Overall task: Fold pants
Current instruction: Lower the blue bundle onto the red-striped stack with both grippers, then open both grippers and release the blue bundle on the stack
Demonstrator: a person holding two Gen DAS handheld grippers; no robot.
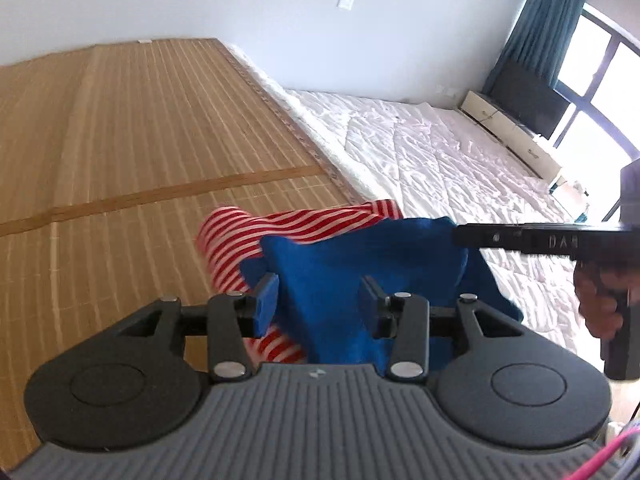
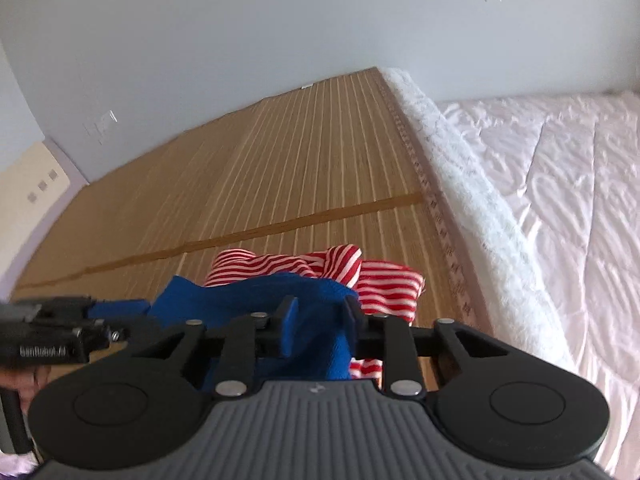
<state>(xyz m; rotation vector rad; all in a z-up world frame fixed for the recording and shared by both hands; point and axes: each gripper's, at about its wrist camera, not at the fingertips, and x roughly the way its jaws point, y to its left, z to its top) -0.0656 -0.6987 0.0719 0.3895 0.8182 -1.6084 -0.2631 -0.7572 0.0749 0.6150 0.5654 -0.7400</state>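
Note:
The pants are blue (image 1: 340,256) with red-and-white striped parts (image 1: 228,248) and lie bunched on a bamboo mat (image 1: 120,140). My left gripper (image 1: 318,304) is shut on a thick fold of the blue cloth, which fills the gap between its blue pads. My right gripper (image 2: 320,320) is likewise shut on the blue cloth (image 2: 248,296), with the striped part (image 2: 384,284) just beyond it. Each gripper appears in the other's view: the right one (image 1: 460,236) at the cloth's right edge, the left one (image 2: 92,312) at its left edge.
The bamboo mat (image 2: 300,160) covers the left part of a bed. A white quilt (image 2: 560,200) lies to its right. A person's hand (image 1: 600,300) holds the right gripper's handle. A low cabinet (image 1: 512,132), a blue curtain (image 1: 548,12) and a window stand at the far right.

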